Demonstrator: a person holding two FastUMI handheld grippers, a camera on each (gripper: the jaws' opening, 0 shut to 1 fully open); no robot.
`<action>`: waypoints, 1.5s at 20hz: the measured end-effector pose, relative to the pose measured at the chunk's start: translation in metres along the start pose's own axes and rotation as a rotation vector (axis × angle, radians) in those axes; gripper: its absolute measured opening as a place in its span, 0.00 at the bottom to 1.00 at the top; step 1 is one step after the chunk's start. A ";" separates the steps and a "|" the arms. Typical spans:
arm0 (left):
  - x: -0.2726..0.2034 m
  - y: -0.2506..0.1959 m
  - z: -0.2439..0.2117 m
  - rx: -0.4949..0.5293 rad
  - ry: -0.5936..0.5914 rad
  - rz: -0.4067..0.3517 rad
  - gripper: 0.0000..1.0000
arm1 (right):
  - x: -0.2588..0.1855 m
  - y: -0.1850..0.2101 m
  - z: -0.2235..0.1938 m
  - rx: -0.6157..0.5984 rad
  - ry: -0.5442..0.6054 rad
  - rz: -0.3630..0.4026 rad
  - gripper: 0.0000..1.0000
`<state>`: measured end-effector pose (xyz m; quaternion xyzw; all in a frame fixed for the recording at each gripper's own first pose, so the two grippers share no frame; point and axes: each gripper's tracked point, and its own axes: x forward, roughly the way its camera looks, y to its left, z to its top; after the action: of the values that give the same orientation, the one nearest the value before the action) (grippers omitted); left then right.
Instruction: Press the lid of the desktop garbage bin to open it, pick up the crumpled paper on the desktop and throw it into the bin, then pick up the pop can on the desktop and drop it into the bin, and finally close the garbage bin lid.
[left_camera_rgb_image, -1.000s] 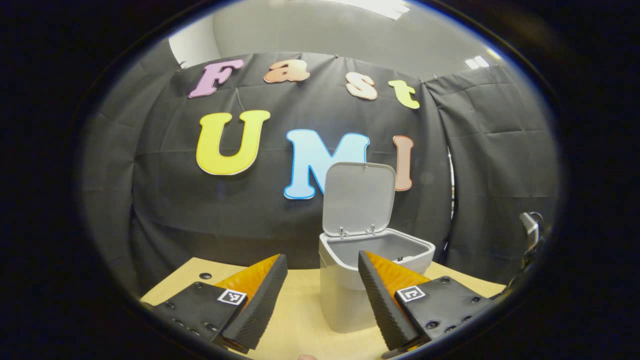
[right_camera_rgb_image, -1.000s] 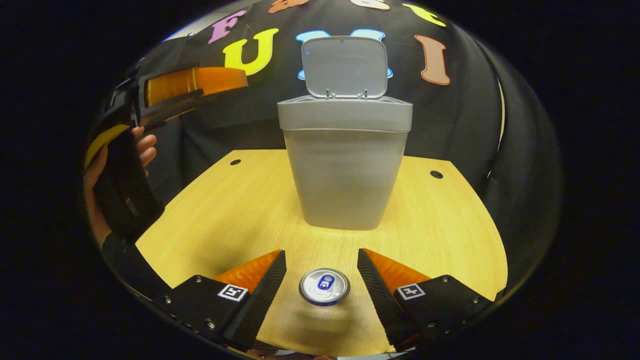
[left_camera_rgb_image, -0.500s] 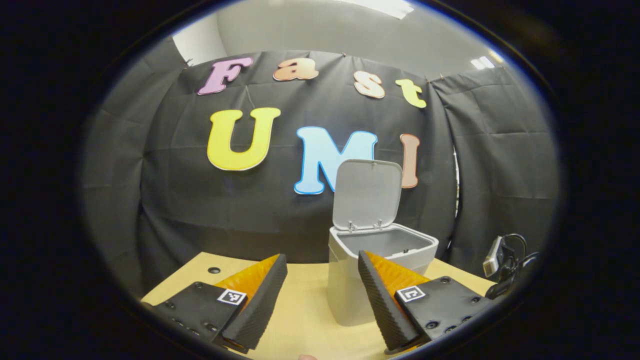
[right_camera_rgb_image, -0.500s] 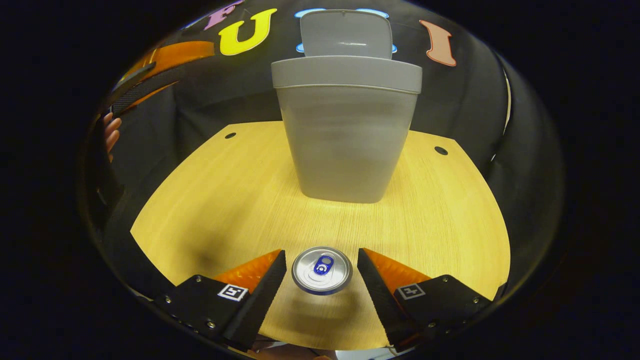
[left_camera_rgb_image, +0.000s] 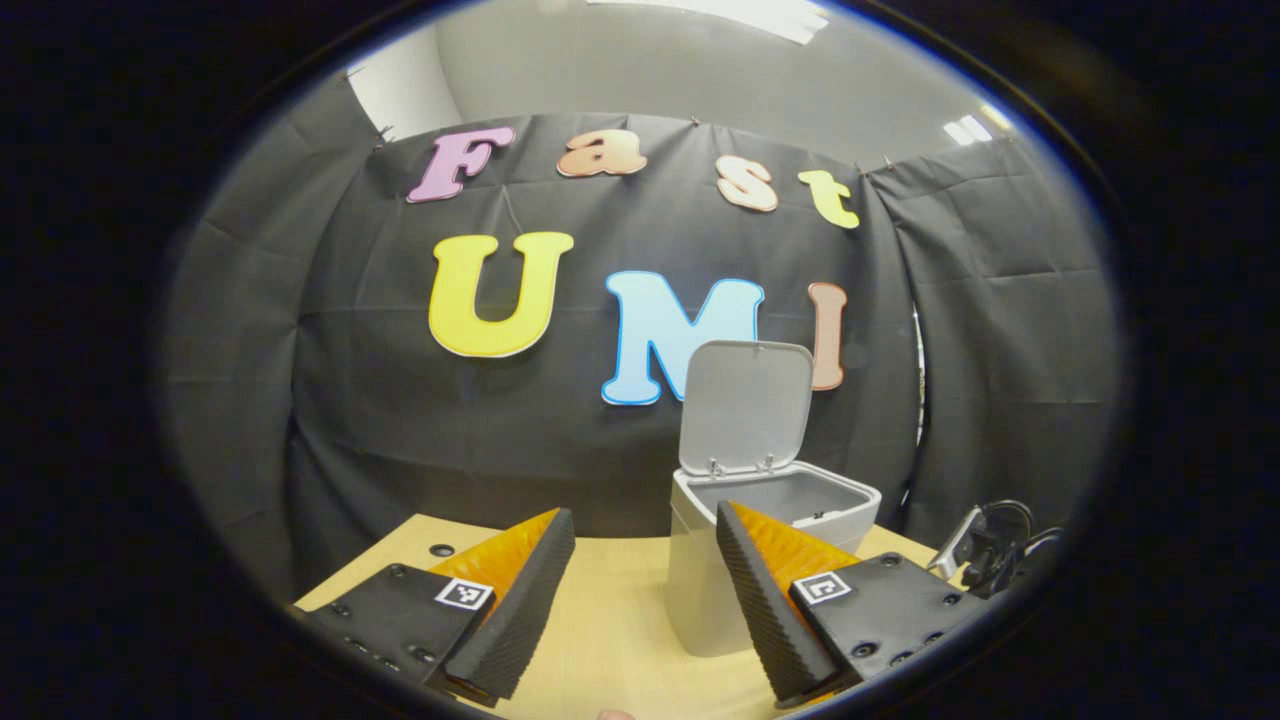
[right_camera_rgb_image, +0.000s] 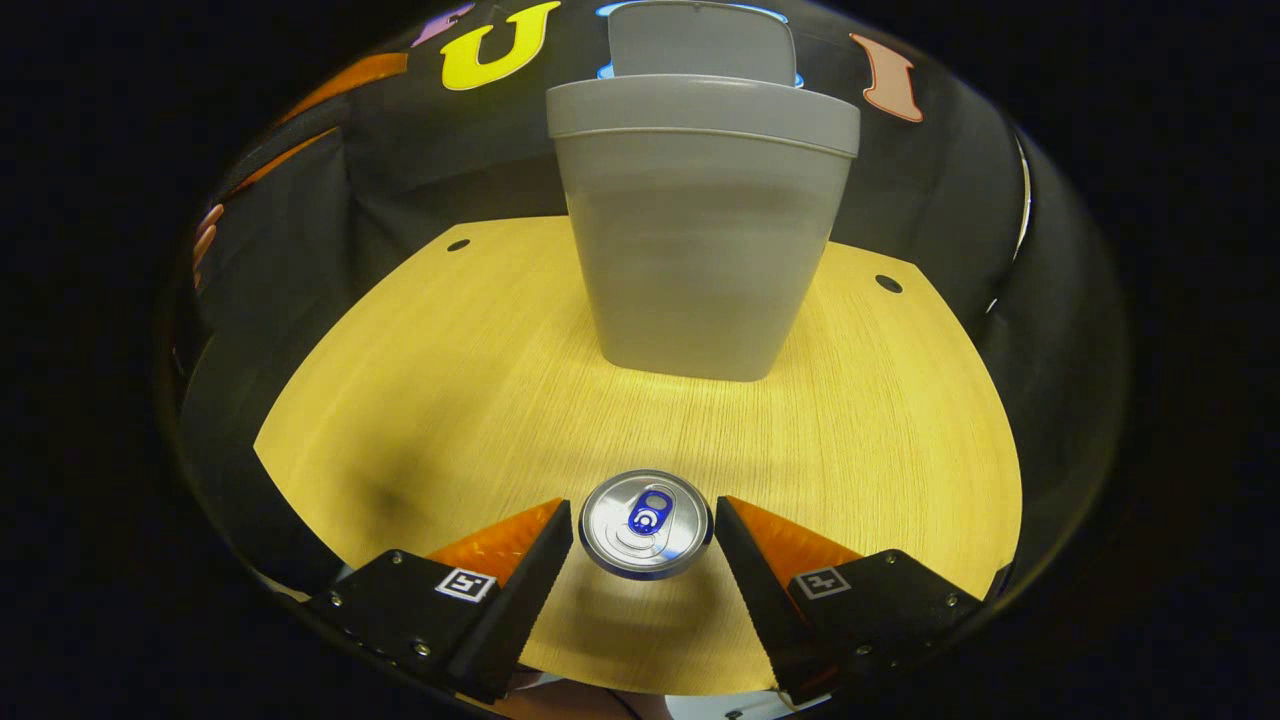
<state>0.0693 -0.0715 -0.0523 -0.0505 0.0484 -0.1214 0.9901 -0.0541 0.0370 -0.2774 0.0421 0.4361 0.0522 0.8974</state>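
Grey plastic marks the bin (left_camera_rgb_image: 700, 590) in the left gripper view, standing at about 4 o'clock from the middle of the picture, partly behind the left gripper (left_camera_rgb_image: 645, 545); its lid (left_camera_rgb_image: 745, 405) is tipped up and back on its hinges, so the mouth is free to take the can; over the last second the bin has slid rightward and shrunk a little here, which I read as this gripper backing off and leaving the way clear; its jaws stand wide apart with nothing between them; the wooden desktop (left_camera_rgb_image: 610, 640) shows between the fingers, with its far edge and a small hole at 8 o'clock, and a bundle of cable (left_camera_rgb_image: 1000, 535) lies off the desk's right end at 4 o'clock.

Aluminium gleams in the right gripper view, where the pop can (right_camera_rgb_image: 646, 511) stands upright at 6 o'clock, seen from above; a second ago it lay nearer the bottom and smaller, and now it sits level with the fingertips of the right gripper (right_camera_rgb_image: 645, 525), so the descent onto it is nearly done; the jaws are spread, each just beside the can's rim, and I cannot tell whether either touches; no crumpled paper lies on the desk, so that step looks finished; the bin (right_camera_rgb_image: 700, 230) rises at 12 o'clock with bare wood between it and the can, and wide bare desk runs to 9 and 3 o'clock, giving the lift plenty of room.
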 end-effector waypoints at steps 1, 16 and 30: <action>0.000 -0.002 -0.003 0.000 0.004 -0.004 0.95 | 0.002 0.000 0.000 0.002 0.005 0.002 0.93; 0.002 -0.003 -0.009 -0.016 0.014 -0.005 0.95 | -0.009 -0.004 0.009 0.031 -0.036 0.013 0.85; 0.006 0.003 -0.010 -0.022 0.008 0.022 0.95 | -0.076 -0.013 0.119 0.107 -0.353 0.057 0.82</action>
<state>0.0751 -0.0714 -0.0631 -0.0604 0.0540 -0.1102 0.9906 -0.0066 0.0104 -0.1462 0.1107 0.2725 0.0460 0.9547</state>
